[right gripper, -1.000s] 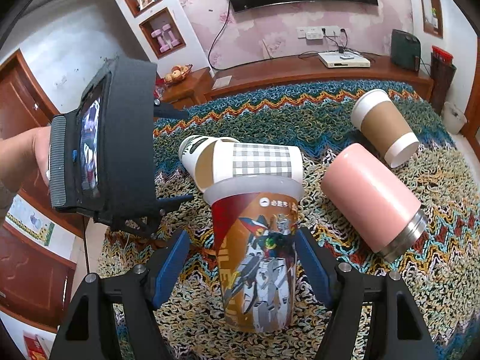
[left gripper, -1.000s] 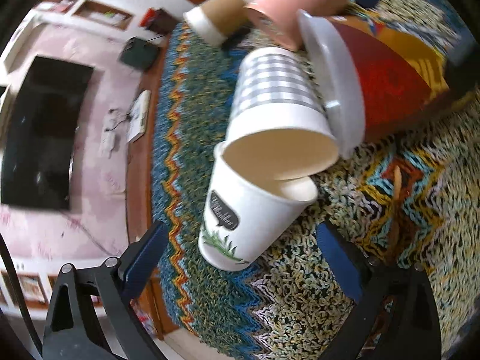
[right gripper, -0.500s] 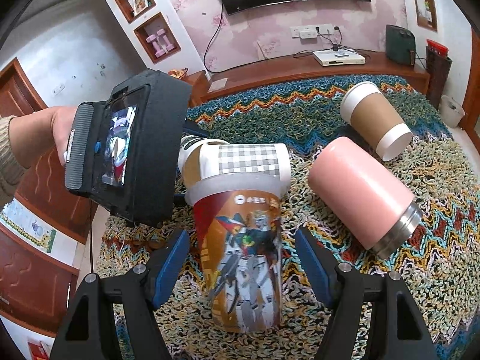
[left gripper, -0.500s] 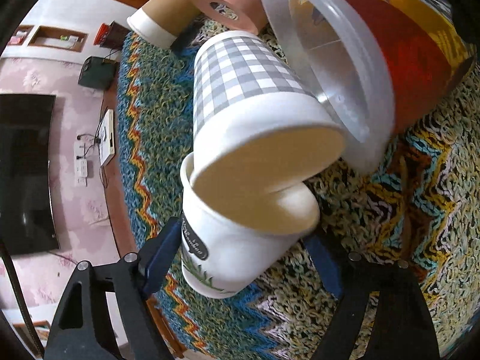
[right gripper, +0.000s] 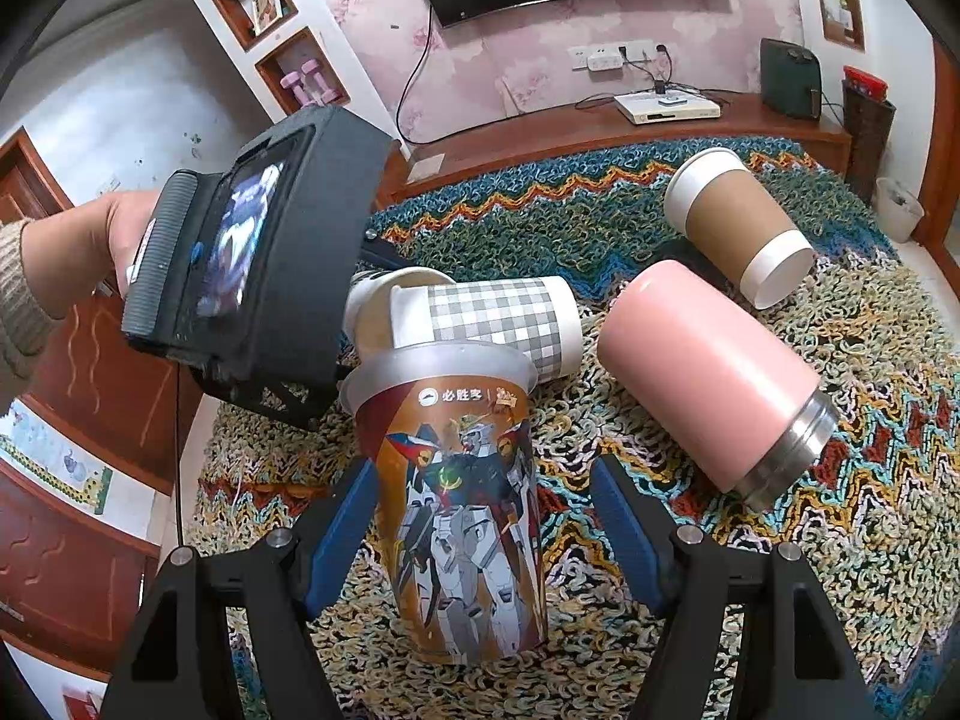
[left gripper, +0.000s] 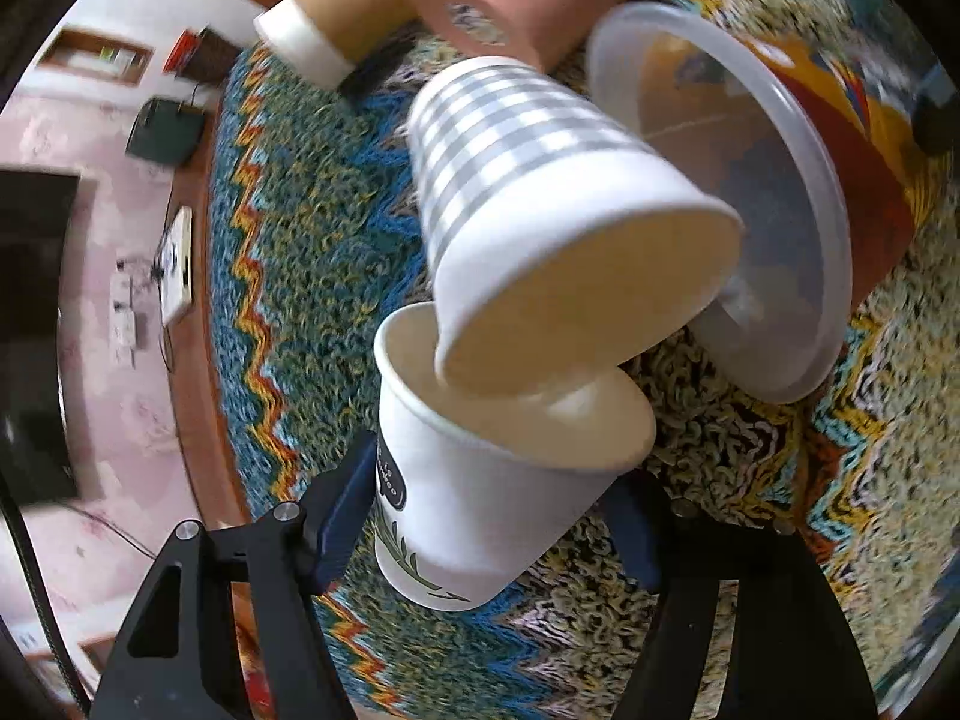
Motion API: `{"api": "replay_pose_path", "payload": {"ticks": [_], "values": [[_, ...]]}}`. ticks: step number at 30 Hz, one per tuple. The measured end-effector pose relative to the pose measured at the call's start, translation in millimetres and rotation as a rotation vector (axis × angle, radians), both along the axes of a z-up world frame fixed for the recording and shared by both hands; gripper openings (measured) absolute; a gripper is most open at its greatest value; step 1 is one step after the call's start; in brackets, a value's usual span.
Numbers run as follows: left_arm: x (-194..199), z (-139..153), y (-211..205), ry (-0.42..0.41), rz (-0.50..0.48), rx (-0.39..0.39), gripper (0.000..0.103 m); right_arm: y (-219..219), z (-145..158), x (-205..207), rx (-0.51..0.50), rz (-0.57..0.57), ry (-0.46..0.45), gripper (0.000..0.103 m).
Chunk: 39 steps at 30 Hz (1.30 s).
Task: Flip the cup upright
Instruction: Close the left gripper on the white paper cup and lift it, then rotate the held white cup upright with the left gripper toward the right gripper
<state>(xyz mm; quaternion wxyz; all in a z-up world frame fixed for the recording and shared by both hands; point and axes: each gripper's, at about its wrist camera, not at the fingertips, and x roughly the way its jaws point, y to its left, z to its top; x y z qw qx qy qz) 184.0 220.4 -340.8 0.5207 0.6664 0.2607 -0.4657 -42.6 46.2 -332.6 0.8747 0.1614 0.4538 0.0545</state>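
Observation:
A white paper cup with a leaf print lies on its side between my left gripper's blue pads, which sit close against its sides. A grey checked paper cup lies with its rim resting in the white cup's mouth. A brown robot-print plastic cup lies on its side between my right gripper's open fingers, with gaps on both sides. The checked cup and the white cup lie just behind it. The left gripper's body hides most of the white cup there.
A pink metal tumbler and a brown-sleeved paper cup lie on their sides on the woven multicoloured mat. A wooden TV bench runs behind the mat. The mat's edge is at the left.
My left gripper has moved in so the white cup sits deeper between its pads. The right gripper has barely moved around the robot-print cup.

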Motion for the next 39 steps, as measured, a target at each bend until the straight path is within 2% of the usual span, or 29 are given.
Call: {"api": "replay_pose_path", "payload": {"ticks": [8, 11, 16, 19, 24, 29, 35, 39], "values": [[-5.9, 9.7, 16.7, 0.050, 0.143, -0.038, 0.073, -5.1, 3.0, -8.2, 0.008, -0.010, -0.008, 0.073], [-17.8, 8.1, 23.6, 0.053, 0.212, -0.017, 0.073, -1.7, 8.5, -11.7, 0.007, -0.010, -0.013, 0.073], [-41.2, 8.7, 28.0, 0.130, 0.366, 0.030, 0.073, 6.4, 24.4, -24.7, 0.001, -0.008, -0.039, 0.073], [-55.5, 11.6, 33.2, 0.219, 0.496, 0.036, 0.073, 10.6, 31.1, -35.3, -0.003, -0.011, -0.043, 0.073], [-86.1, 14.6, 43.0, 0.451, 0.715, -0.001, 0.073, 16.2, 38.3, -55.3, -0.035, -0.015, -0.037, 0.073], [-120.2, 7.1, 52.3, 0.605, 0.896, -0.035, 0.073, 10.3, 36.7, -81.5, -0.071, -0.049, 0.010, 0.073], [-158.6, 1.8, 59.6, 0.744, 1.095, -0.140, 0.073, -3.0, 33.4, -112.4, -0.074, -0.094, 0.073, 0.073], [-176.5, 2.0, 57.2, 0.859, 1.226, -0.275, 0.073, -14.4, 32.7, -127.1, -0.059, -0.110, 0.097, 0.073]]}}
